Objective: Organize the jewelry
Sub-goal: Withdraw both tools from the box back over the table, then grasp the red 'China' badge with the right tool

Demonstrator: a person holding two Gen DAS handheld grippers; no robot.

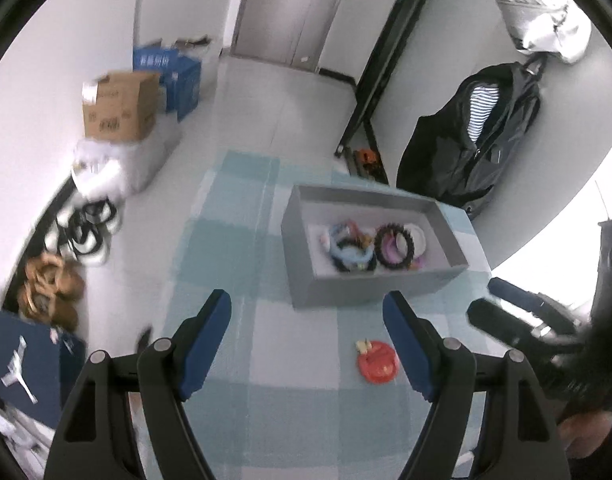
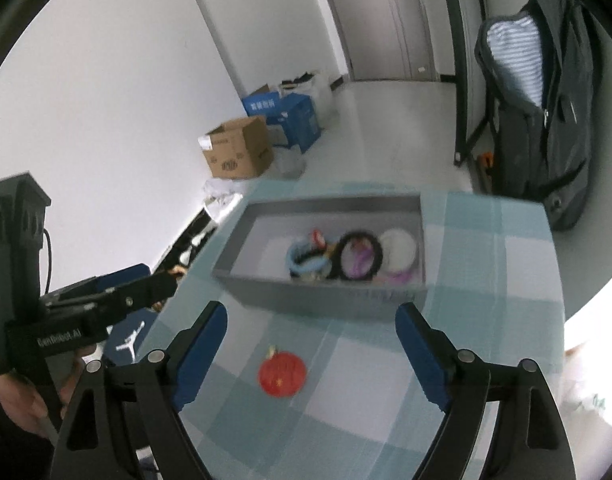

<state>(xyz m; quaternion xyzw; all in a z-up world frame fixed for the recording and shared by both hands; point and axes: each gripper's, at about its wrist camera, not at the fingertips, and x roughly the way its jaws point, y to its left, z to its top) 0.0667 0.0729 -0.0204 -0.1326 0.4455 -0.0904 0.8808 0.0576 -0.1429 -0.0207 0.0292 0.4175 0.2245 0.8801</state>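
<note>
Inside, one grey box (image 2: 321, 292), several bracelets (image 2: 333, 258).

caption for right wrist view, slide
Open right gripper above red ornament on checked cloth; grey box of bracelets behind.

The left gripper (image 1: 306, 316) pointed steeply downward, its blue-padded jaws spread wide with nothing between them. The right gripper (image 2: 311, 330) tilted down likewise, jaws wide apart and empty. A hand (image 2: 24, 396) gripped the left tool's handle, seen at the right camera's lower left edge.
</note>
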